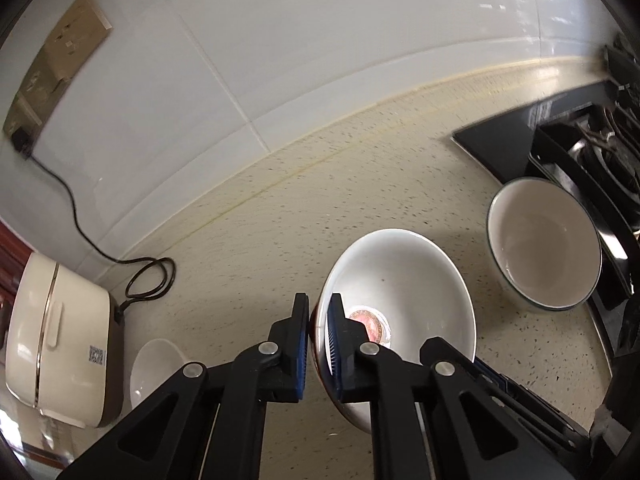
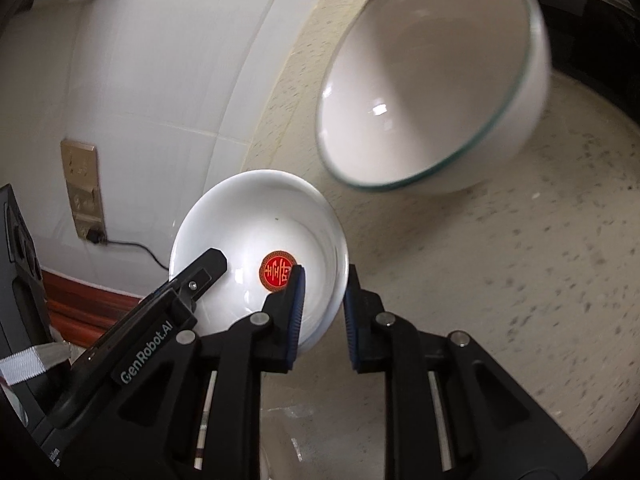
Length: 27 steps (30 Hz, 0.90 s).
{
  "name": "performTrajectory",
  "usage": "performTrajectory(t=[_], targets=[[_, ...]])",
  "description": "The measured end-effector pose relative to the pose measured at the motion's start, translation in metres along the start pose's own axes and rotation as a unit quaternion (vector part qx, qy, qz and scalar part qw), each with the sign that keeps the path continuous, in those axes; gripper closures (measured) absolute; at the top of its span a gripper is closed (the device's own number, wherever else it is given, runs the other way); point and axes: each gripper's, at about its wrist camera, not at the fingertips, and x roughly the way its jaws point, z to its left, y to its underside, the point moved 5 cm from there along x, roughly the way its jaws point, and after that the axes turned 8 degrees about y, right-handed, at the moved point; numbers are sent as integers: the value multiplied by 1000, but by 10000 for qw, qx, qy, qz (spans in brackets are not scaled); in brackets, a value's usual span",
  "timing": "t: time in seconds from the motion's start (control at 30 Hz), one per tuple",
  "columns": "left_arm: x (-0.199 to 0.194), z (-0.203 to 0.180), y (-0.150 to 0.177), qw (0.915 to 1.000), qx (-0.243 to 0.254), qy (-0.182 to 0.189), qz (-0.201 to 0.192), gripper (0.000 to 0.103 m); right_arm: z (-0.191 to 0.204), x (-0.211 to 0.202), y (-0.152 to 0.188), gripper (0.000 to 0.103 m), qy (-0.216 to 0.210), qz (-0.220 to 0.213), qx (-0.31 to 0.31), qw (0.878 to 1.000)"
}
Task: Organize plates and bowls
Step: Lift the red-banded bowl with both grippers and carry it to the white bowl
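progress: barely started imo, nothing stacked yet, three bowls sit apart on the speckled countertop (image 1: pixel 360 184)
left gripper (image 1: pixel 319 344): pinching the near-left rim of the white bowl with the red emblem (image 1: pixel 400 280)
right gripper (image 2: pixel 322 312): clamped on the same bowl's right rim
green-rimmed bowl (image 1: pixel 544 244): empty, far right by the stove (image 1: pixel 560 148)
small white bowl (image 1: pixel 156 368): empty, near left beside the rice cooker (image 1: pixel 60 340)
emblem bowl: empty too

"GenRobot.AI" in pale letters on the black left gripper (image 2: pixel 200 276) body. Red round seal with gold characters inside white bowl (image 2: pixel 240 240), unreadable. QR sticker on rice cooker (image 1: pixel 60 340).
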Motion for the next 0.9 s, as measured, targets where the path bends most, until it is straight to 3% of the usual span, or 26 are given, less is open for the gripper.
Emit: performTrajectory(t=[0.33,0.9], targets=[[-15,34,18,9978,-529,198,-342,95,30,11,-3,81,-25,-75,-464,9989],[-36,94,39,9835,-1502,536,-857,94,84,12,10,81,-65,-208,-1507,9883]])
